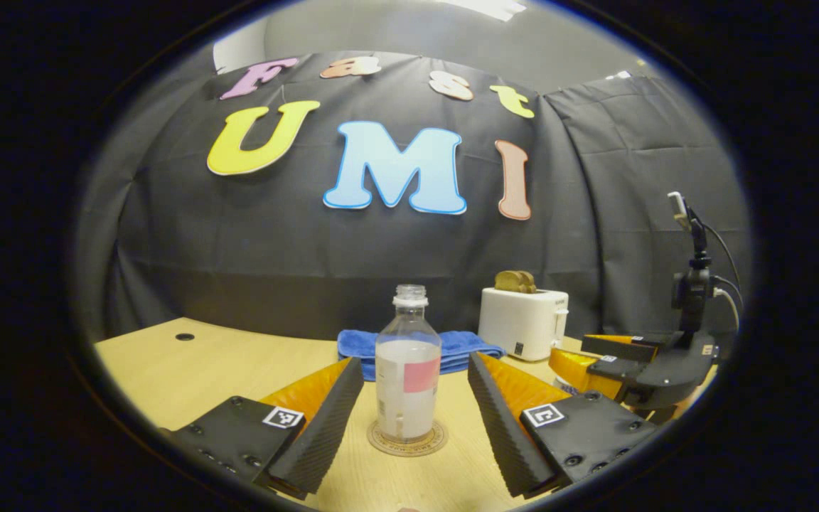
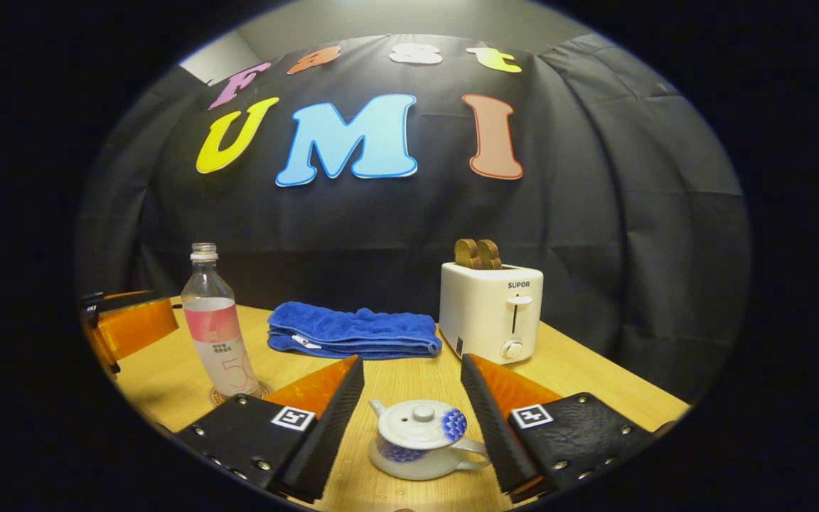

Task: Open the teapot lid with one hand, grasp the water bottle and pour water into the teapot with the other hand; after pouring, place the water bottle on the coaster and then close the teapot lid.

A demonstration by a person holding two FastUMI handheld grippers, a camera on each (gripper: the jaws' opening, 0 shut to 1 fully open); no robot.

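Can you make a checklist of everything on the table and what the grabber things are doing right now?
Surface: wooden table, with a round hole near its far left corner.
Job's things: water bottle upright on the coaster, uncapped, partly full; teapot with its lid on.
Clutter: folded blue towel; white toaster holding bread slices.
Grippers: left gripper open around the bottle, not touching; right gripper open around the teapot.
Cables: cables on a black stand at the right.
Surroundings: black cloth wall.

The water bottle (image 1: pixel 407 370) stands upright on the coaster (image 1: pixel 407 439), between the spread fingers of the left tongs (image 1: pixel 409 427). Behind the bottle lies a blue towel (image 1: pixel 466 348); a toaster (image 1: pixel 523 321) stands right of it on the table (image 1: pixel 239 363).
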